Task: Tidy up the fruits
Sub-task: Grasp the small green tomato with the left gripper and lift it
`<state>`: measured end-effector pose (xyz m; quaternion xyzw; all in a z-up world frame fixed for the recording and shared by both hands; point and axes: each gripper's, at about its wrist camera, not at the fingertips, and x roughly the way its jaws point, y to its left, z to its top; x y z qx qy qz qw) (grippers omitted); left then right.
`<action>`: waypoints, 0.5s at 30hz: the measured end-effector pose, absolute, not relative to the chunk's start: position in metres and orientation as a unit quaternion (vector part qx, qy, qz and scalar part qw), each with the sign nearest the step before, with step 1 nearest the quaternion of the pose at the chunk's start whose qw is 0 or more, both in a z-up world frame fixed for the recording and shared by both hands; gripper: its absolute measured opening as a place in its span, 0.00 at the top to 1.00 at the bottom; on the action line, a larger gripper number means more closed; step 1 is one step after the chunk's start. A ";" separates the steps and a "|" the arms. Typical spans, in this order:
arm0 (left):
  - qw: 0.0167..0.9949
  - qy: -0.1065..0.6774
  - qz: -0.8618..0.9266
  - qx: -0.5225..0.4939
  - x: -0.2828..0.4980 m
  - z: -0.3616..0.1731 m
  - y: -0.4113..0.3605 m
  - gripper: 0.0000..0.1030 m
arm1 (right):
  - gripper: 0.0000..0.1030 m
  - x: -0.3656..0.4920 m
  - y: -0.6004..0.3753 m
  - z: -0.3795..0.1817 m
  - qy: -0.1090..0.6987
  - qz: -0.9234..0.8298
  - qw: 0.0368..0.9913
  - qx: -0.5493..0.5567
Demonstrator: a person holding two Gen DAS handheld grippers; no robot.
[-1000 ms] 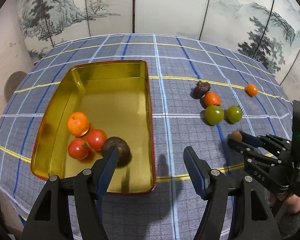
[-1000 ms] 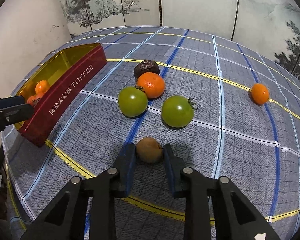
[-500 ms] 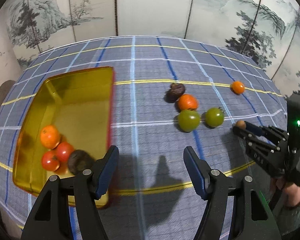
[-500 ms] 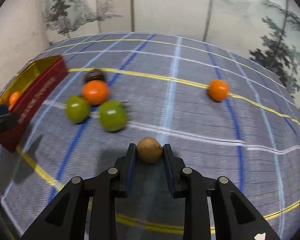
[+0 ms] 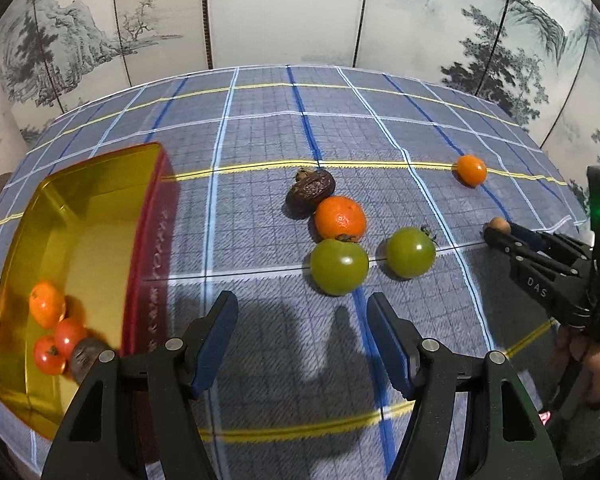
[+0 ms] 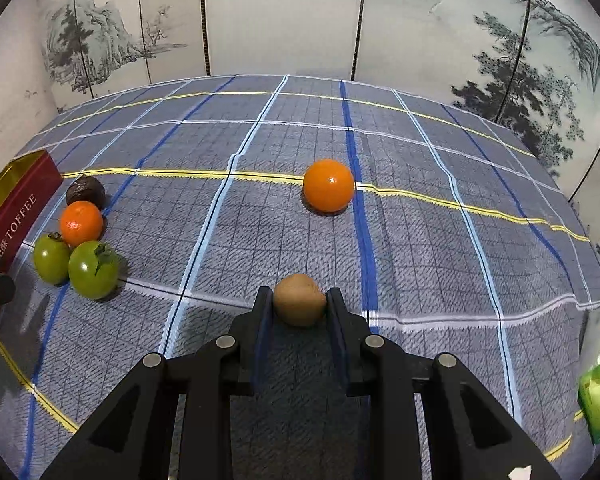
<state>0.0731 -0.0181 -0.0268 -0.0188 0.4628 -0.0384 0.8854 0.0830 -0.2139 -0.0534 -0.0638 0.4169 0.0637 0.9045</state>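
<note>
Small brown fruit pinched in my right gripper, above the plaid cloth

The brown fruit (image 6: 299,305) sits clamped between the pads of my right gripper (image 6: 300,312), off the tablecloth (image 6: 420,220); beyond it lies a lone orange (image 6: 329,185), and well to its left a cluster: two green tomatoes (image 5: 339,266) (image 5: 411,252), a mandarin (image 5: 340,218) touching the nearer one, and a dark wrinkled fruit (image 5: 311,190) behind that. My left gripper (image 5: 302,340) hangs spread and empty just in front of the cluster. Further left stands the gold tin (image 5: 80,208), holding a mandarin, two red tomatoes and a dark fruit in its near corner
</note>
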 end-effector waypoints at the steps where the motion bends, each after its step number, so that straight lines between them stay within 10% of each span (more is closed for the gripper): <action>1: 0.884 0.465 -0.038 -0.019 0.076 -0.029 -0.019 0.34 | 0.76 0.084 -0.214 -0.053 0.417 0.065 0.904 -0.065; 15: 0.873 0.484 -0.052 -0.024 0.104 -0.050 -0.031 0.39 | 0.76 0.087 -0.219 -0.054 0.419 0.072 0.904 -0.051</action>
